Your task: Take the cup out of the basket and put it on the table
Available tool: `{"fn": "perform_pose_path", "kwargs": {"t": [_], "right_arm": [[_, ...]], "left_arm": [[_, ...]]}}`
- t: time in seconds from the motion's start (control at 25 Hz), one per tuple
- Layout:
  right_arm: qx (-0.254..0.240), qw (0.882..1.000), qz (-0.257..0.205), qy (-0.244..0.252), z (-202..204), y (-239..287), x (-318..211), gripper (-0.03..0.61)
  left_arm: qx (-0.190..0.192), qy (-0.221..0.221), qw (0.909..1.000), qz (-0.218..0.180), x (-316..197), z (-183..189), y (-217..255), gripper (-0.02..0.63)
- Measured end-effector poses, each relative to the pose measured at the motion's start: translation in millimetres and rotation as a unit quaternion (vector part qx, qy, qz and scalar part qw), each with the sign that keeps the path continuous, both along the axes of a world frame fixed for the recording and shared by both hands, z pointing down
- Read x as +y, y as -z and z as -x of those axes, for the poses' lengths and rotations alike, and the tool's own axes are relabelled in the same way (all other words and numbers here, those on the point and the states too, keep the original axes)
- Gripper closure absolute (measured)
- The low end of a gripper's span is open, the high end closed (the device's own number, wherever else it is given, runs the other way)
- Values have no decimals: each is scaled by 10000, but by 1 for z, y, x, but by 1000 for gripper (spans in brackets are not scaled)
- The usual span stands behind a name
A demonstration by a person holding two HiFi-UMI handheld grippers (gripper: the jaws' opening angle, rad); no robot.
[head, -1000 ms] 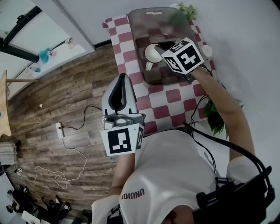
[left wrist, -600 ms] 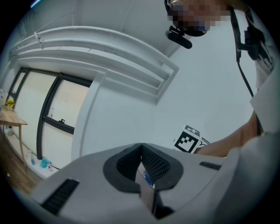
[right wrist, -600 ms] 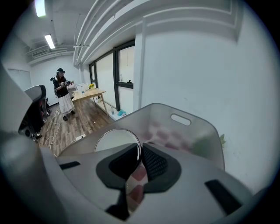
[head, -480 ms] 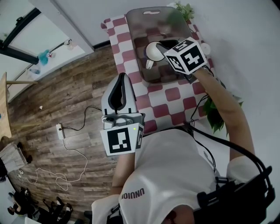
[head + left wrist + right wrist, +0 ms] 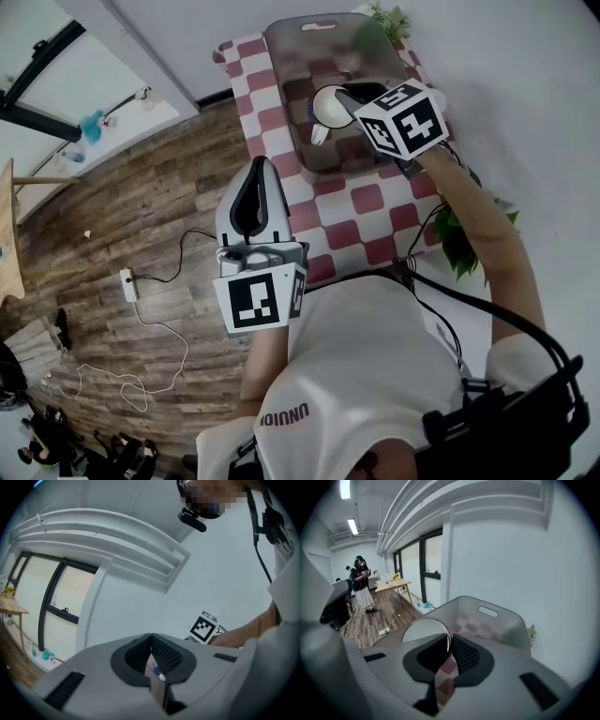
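Both jaws of the right gripper (image 5: 449,645) are pressed onto the thin wall of the cup (image 5: 423,631), one pad inside the rim and one outside, with only that wall between them. The cup is white with a dark rim line, and its round mouth faces the camera in the right gripper view. In the head view the right gripper (image 5: 341,97) reaches over the basket (image 5: 281,58), and the cup (image 5: 327,103) shows against the basket's inside, near its front left part. Whether the cup touches the basket's bottom cannot be told. The basket (image 5: 499,617) is a translucent grey tub with a slot handle in its far wall. It stands on the worktop (image 5: 370,202), which is covered by a red and white check cloth.

The left gripper (image 5: 151,637) has its jaws together at the tips, with nothing held between them. In the head view the left gripper (image 5: 262,163) is held well apart from the basket, over the near left edge of the worktop and the wooden floor (image 5: 141,197). A green plant (image 5: 459,246) stands just beside the worktop's right edge.
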State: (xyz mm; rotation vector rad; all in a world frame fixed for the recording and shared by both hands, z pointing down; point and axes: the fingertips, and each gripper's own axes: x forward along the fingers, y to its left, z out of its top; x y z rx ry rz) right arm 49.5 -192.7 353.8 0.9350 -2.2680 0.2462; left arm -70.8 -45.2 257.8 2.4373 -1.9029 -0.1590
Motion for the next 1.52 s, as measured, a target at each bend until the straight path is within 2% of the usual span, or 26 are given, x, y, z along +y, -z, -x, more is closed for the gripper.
{"fn": "perform_pose_path", "kwargs": {"t": [1.52], "right_arm": [[-656,9967,-477,29,-4,60,44,529]], "left_arm": [[-20,-47,9999,-92,21,-3,3,601]]}}
